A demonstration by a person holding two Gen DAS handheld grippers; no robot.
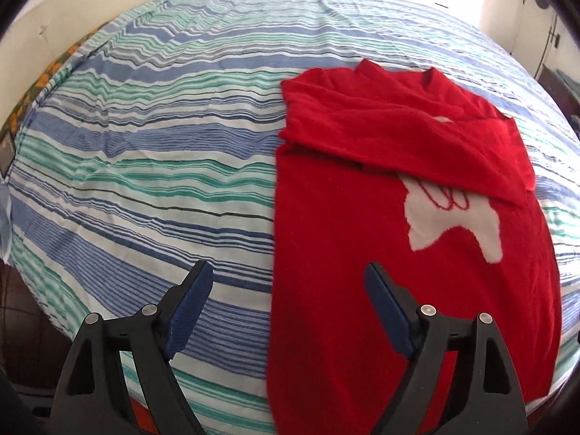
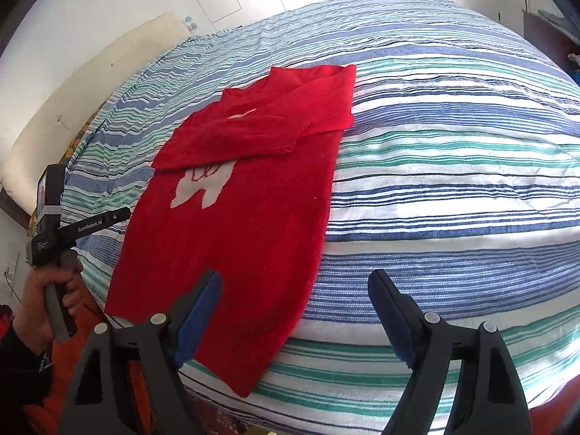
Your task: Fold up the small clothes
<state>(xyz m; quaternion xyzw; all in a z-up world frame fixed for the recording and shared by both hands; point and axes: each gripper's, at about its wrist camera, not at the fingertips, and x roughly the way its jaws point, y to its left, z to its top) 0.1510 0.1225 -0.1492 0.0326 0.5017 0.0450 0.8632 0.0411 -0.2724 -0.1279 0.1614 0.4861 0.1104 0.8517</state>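
While both my left gripper [image 1: 288, 282] and right gripper [image 2: 293, 290] hang open and empty, the red sweater [image 1: 344, 253] lies lengthwise away from me, hem at the bed's [image 1: 145, 145] near edge.

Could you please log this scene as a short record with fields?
surface: striped bedspread
garment: red sweater, lying flat
sleeves: both folded across the chest
motif: white shape, partly covered by a sleeve
hem: unfolded, nearest the grippers
left gripper: open, empty, above the sweater's edge
right gripper: open, empty, above the hem
person: a hand holding the left gripper's handle
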